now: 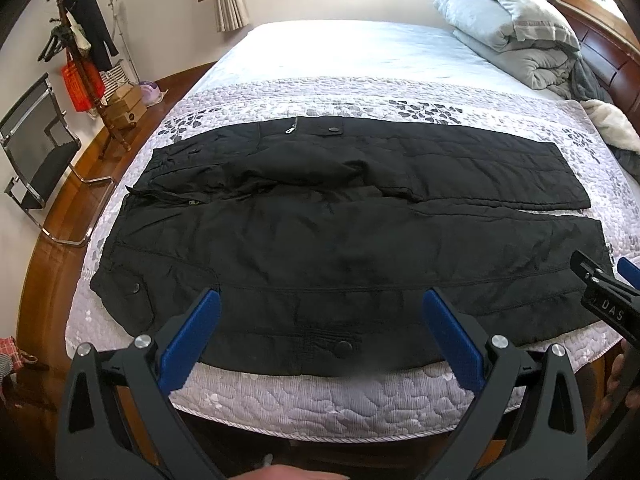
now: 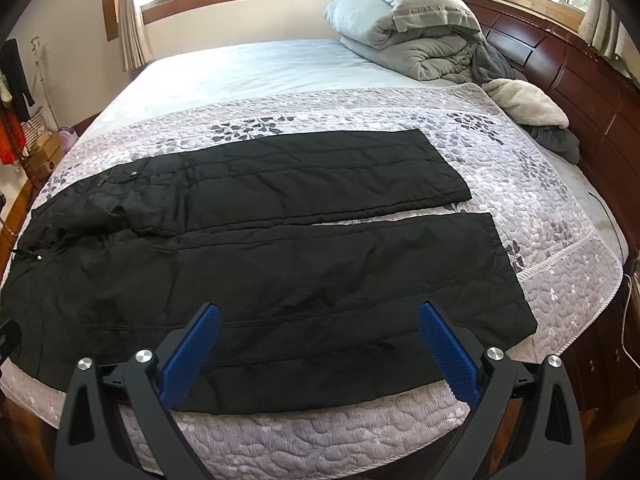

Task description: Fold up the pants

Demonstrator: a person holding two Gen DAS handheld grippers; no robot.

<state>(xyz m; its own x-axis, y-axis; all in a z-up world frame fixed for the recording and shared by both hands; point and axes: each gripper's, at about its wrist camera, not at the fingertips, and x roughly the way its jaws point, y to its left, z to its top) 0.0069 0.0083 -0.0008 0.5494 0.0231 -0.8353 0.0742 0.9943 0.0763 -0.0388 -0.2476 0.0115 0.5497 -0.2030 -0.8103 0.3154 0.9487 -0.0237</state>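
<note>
Pants (image 1: 340, 236) flat on quilt (image 1: 320, 400); left gripper (image 1: 320, 300), right gripper (image 2: 318, 314) hover above, spread apart.

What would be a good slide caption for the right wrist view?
Open right gripper above black pants spread flat on a quilted bed.

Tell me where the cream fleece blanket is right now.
In the right wrist view the cream fleece blanket lies at the bed's far right, against the dark wooden headboard, just beyond the folded grey quilt.
</note>
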